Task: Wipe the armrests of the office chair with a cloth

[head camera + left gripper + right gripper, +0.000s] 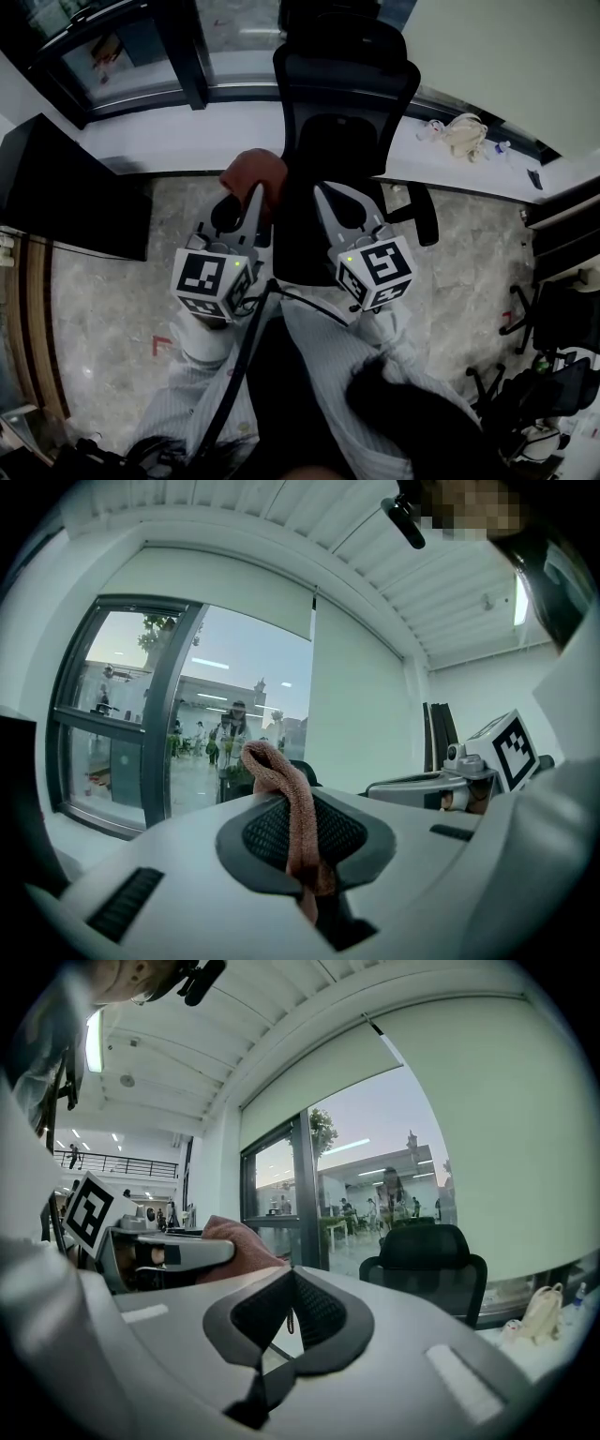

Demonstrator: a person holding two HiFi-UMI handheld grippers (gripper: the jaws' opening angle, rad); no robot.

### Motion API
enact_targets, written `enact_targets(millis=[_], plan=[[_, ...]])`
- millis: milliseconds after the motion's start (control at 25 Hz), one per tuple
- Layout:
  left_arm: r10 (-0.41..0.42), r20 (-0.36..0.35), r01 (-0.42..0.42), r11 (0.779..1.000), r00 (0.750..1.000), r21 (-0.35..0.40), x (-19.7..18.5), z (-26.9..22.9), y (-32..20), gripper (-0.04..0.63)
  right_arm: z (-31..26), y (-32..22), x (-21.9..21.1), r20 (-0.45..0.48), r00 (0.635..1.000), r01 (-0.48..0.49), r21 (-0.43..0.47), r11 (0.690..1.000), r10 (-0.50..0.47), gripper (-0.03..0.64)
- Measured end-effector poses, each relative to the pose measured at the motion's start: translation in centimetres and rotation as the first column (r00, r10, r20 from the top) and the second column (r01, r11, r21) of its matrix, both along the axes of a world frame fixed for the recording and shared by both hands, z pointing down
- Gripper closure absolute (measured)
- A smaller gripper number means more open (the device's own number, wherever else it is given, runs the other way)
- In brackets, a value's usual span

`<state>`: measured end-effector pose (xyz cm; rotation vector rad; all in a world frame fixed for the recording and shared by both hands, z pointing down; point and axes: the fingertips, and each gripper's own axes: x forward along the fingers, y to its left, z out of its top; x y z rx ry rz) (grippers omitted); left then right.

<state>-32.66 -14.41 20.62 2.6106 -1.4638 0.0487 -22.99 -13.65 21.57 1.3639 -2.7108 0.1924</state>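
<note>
While the left claw (254, 192) pinches a reddish-brown cloth (251, 172) tight between its pads, the fabric bunches up past its tips. A strip of it trails back down through the narrow slit between the jaws. The right claw (319, 190) is just beside the left one, on its right. Its jaws are drawn together at the tips with nothing caught between them. Both claws point roughly level toward the black office chair (343, 103). The chair's mesh backrest rises just ahead of their tips, and its seat lies below them. One armrest (424, 214) sits off to the right of the right claw, apart from it and well away from the cloth. A pale bag (463, 133) rests on the window ledge, farther off to the right beyond that claw.
</note>
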Motion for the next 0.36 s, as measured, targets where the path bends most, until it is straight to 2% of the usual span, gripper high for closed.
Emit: enact_targets(millis=[360], plan=[[0.001, -0.004, -0.001, 1.000, 1.000, -0.003, -0.11, -0.05, 0.09, 0.561, 0.42, 0.24, 0.36, 0.003, 1.000, -0.012, -0.013, 1.000, 0.012, 0.617]])
